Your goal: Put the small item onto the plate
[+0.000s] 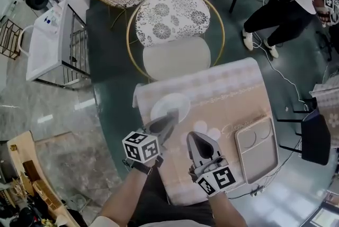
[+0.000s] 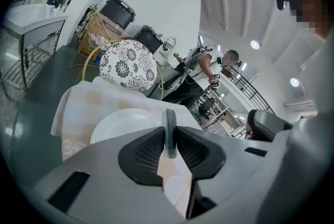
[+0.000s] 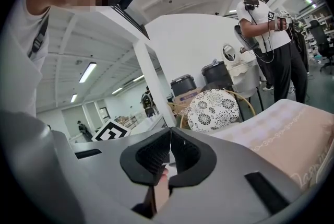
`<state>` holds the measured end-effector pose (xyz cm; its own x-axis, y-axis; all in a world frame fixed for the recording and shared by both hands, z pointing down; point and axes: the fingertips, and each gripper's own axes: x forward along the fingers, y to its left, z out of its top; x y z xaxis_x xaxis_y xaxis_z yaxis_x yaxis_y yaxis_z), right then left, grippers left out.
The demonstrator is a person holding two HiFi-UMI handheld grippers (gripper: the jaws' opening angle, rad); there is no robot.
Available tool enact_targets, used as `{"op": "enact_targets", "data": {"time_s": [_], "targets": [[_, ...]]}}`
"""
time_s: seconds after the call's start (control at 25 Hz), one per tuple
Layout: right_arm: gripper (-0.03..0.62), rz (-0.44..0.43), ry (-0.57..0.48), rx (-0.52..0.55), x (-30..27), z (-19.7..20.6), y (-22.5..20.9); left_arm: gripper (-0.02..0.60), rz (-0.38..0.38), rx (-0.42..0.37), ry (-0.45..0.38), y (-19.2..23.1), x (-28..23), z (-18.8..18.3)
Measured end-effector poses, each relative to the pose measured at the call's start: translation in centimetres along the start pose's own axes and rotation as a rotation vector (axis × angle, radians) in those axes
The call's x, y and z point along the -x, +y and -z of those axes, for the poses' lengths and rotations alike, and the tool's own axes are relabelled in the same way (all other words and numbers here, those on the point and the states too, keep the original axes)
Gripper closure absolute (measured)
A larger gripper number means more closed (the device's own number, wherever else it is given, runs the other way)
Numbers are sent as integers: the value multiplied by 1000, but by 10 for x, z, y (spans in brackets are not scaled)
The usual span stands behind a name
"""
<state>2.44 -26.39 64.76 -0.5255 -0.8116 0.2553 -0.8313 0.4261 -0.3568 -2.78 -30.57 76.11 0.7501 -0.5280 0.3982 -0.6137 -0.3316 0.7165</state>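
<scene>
The left gripper (image 2: pixel 169 140) is shut tight on the small item (image 2: pixel 169 121). The item is a thin grey disc. It stands on its edge between the two black pads. From the head view, the tip of this gripper (image 1: pixel 168 116) is at the near edge of the white plate (image 1: pixel 172 103). So the item is in the jaws, right by the plate and not lying on it. I cannot tell if it touches the plate.

The right gripper (image 3: pixel 170 139) has its jaws closed together with nothing in them. In the head view it (image 1: pixel 198 138) is just beside the left one, over the cloth (image 1: pixel 222 93).

The cloth is pale pink and covers the table. The plate (image 2: pixel 122 124) sits on it and has nothing on it. A tan tray (image 1: pixel 259 160) lies near the right edge of the cloth, well apart from the plate.

Past the table stands a round chair (image 1: pixel 170 17) with a flower cushion. Farther off, to the right, a person (image 1: pixel 286 3) in dark trousers is standing on the floor.
</scene>
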Motion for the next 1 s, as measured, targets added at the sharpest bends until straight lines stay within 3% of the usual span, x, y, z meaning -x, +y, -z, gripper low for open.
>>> {"op": "enact_targets", "data": {"time_s": [0.32, 0.44, 0.56, 0.64, 0.8, 1.0], "targets": [[580, -9, 2, -7, -3, 2, -2, 502, -48, 48, 27, 22, -10, 7], [580, -20, 6, -9, -5, 3, -1, 490, -85, 7, 52, 26, -12, 7], [580, -30, 8, -10, -7, 2, 3, 399, -131, -52, 100, 28, -14, 11], [580, -39, 8, -8, -7, 0, 5, 371, -165, -95, 135, 30, -15, 16], [580, -45, 13, -5, -6, -1, 5, 357, -201, -140, 205, 31, -14, 27], [580, -57, 19, -4, -2, -6, 11, 359, -250, -119, 225, 40, -2, 34]]}}
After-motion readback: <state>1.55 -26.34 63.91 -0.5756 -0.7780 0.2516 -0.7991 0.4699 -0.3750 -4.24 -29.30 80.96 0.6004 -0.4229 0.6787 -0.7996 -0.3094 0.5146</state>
